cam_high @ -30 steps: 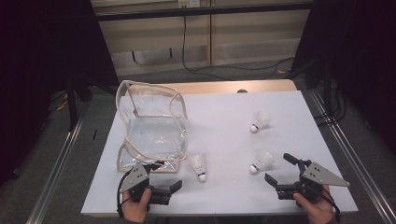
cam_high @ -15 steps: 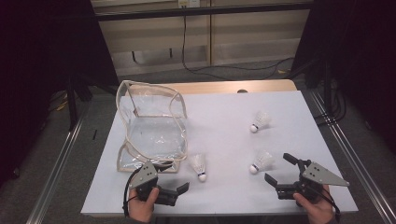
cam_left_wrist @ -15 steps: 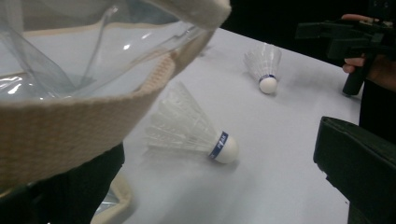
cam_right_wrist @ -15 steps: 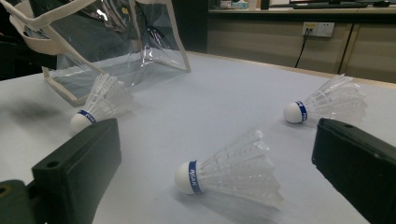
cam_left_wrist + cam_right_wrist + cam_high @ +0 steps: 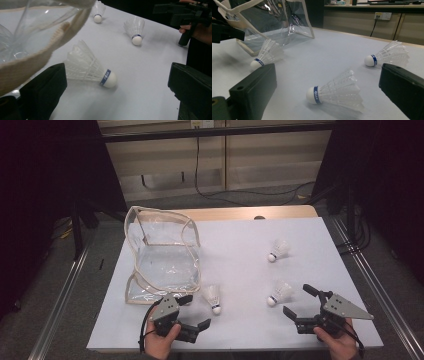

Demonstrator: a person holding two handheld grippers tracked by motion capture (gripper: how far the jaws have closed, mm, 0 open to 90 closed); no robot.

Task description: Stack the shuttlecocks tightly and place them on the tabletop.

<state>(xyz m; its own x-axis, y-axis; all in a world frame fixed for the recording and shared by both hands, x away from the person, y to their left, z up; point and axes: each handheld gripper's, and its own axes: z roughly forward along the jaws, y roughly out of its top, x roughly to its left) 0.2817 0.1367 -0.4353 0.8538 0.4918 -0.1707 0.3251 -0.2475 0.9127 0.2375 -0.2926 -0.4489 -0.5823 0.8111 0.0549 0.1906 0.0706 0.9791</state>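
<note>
In the left gripper view, our clear zip pouch (image 5: 37, 37) is cut off at the upper left, its inside hard to read; from above it looks empty. Our left gripper (image 5: 192, 312) sits at lower left, jaws spread wide, the nearest shuttlecock (image 5: 213, 297) lying just ahead, untouched. Our right gripper (image 5: 300, 302) at lower right is likewise spread, facing the second shuttlecock (image 5: 280, 292). A third shuttlecock (image 5: 278, 250) lies farther up.

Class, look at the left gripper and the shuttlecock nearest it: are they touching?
Apart. The left gripper view shows white table between the shuttlecock and both open jaws of the left gripper.
</note>
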